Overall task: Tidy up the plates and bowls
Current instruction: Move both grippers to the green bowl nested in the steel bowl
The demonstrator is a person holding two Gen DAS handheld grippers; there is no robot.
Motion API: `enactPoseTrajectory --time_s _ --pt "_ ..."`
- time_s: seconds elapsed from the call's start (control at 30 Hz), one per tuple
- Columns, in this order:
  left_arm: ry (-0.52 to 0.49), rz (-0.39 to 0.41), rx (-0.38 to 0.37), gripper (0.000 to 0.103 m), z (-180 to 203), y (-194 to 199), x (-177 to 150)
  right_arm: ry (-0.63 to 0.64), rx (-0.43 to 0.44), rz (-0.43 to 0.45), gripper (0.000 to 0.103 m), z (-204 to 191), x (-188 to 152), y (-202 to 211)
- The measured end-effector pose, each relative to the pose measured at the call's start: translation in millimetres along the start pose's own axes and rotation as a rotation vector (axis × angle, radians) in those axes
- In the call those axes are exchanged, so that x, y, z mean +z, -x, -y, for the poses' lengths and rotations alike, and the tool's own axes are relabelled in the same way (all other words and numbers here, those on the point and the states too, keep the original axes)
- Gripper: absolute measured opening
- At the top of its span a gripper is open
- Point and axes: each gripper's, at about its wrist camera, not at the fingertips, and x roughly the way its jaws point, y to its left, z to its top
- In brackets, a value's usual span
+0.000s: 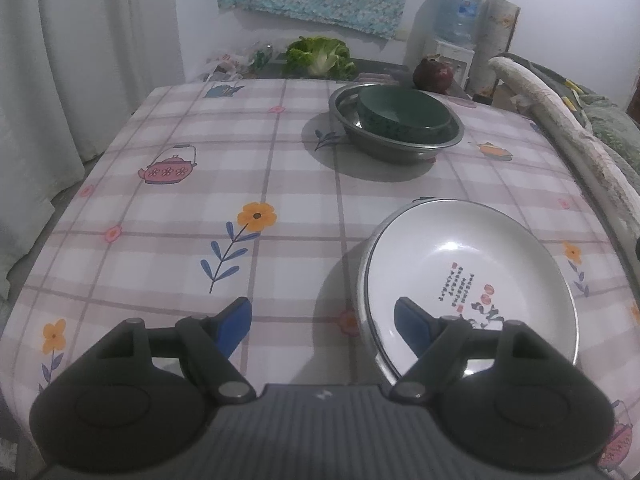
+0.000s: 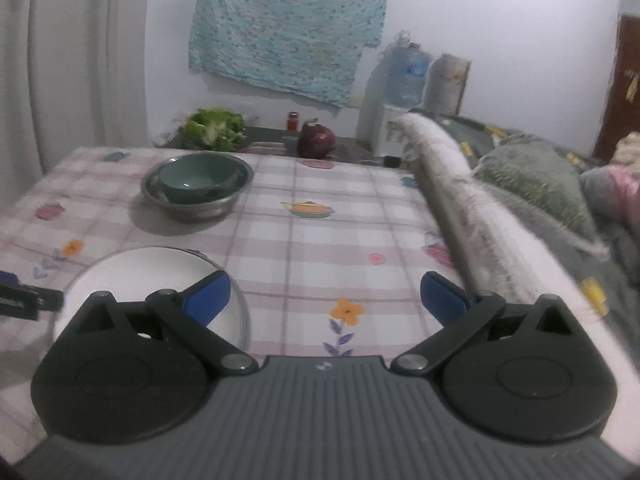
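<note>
A white plate (image 1: 472,276) with small red and black print lies on the checked tablecloth (image 1: 200,200), seemingly stacked on a steel-rimmed dish. My left gripper (image 1: 322,322) stands open just left of it, its right blue fingertip (image 1: 412,326) over the plate's near left rim, nothing between the jaws. Farther back a dark green bowl (image 1: 404,114) sits tilted inside a steel basin (image 1: 394,136). In the right wrist view my right gripper (image 2: 324,296) is open and empty above the tablecloth (image 2: 340,240); the white plate (image 2: 140,276) lies at its left, the green bowl (image 2: 198,184) in the steel basin (image 2: 196,204) beyond.
A lettuce head (image 1: 320,56), a dark red round object (image 1: 434,76) and plastic bags lie past the table's far edge. A padded rail (image 2: 460,208) and bedding (image 2: 540,184) run along the right side. A water dispenser (image 1: 456,32) stands at the back; curtains hang left.
</note>
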Motion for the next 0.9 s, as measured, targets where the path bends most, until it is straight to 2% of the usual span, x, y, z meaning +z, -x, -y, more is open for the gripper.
enactPoseTrajectory --time_s 0.23,0.33,0.43,0.7,0.9 --pt "-0.003 -0.01 0.007 0.082 -1.2 -5.6 3.2 -0.088 0.064 -0.025 0.102 10.4 -2.8 -7.2" --pt "-0.006 -0.008 0.007 0.082 -1.3 -6.7 6.2 -0.099 0.069 -0.019 0.102 12.5 -2.5 -8.1" --pt "-0.007 -0.001 0.004 0.082 -2.1 -7.2 10.4 -0.154 0.114 0.0 0.102 21.0 3.1 -8.5" --pt "-0.019 0.038 -0.018 0.083 -4.0 -13.3 34.8 -0.193 0.173 0.019 0.102 34.3 37.5 -26.6" --pt "-0.013 0.083 -0.034 0.083 -7.3 -25.7 66.0 -0.182 0.27 -0.001 0.102 29.1 69.3 -61.9"
